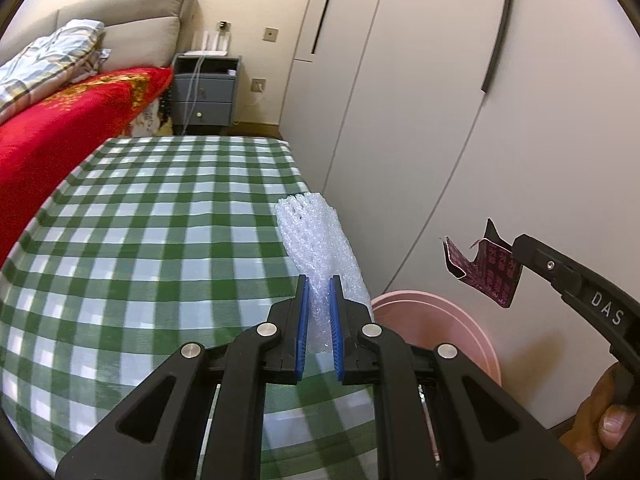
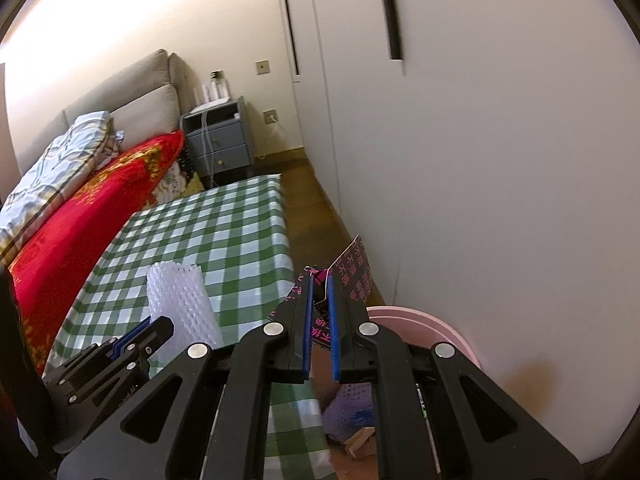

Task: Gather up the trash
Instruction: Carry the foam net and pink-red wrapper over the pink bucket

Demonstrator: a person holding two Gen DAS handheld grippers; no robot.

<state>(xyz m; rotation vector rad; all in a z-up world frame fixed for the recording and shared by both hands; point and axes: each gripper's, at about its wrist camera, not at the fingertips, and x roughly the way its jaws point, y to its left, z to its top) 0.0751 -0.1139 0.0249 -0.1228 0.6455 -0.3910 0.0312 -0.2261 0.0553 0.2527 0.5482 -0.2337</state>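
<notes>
A: Trash, item one: white foam netting (image 1: 320,240), clamped between the blue pads of the left gripper (image 1: 319,280), held above the green checked table (image 1: 160,220).

B: Item two?

A: Dark wrapper with pink print (image 2: 352,272), pinched in the closed right gripper (image 2: 320,280), held near the white wardrobe (image 2: 480,160).

B: Containers?

A: One pink bin (image 2: 440,332), on the floor between table and wardrobe, below both grippers. Contents: something purple (image 2: 348,404) and a tan scrap (image 2: 358,440); the rest is hidden.

White foam net (image 1: 320,236) upright over checked table; dark pink-printed wrapper (image 1: 486,266) above pink bin (image 1: 460,320).
</notes>
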